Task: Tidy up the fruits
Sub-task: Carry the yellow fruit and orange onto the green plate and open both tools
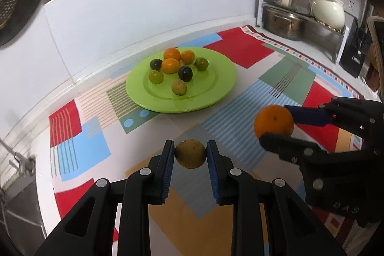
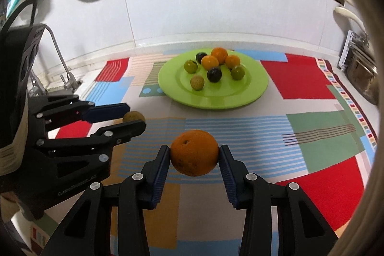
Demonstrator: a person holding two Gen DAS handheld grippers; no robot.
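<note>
Both tongs loaded. Left tongs (image 1: 190, 155) clamp a small brownish-green fruit (image 1: 190, 153), pads tight on both sides, narrow gap. Right tongs (image 2: 195, 157) clamp an orange (image 2: 194, 152), wider gap, pads pressed on its flanks. Both fruits look clear of the surface (image 1: 216, 220), carried over the patterned cloth (image 2: 300, 78), though height is hard to judge through the fisheye. Key relation: the green plate (image 1: 216, 97) lies straight ahead of both tongs, toward the white wall; from the left view it sits ahead and slightly left, from the right view ahead and slightly right, so the tongs flank its centreline. Left and right look about equally near; I can't call one closer. Both fruits are round, no long axis to align. The plate already holds eight small fruits, three orange, three green, two dark, one pale rough one (image 1: 179, 87), bunched toward the back half; the near half is bare, so I'd judge that the drop zone. Nothing stands between tongs and plate, just flat cloth. Risk: the two tongs sit near each other side by side, so converging on the same patch could bump fingers or knock the cluster; round fruit may roll off the shallow rim once released. Off to the sides: pot rack (image 1: 300, 23) at the right, faucet (image 2: 60, 59) at the left, both well apart from the path.
</note>
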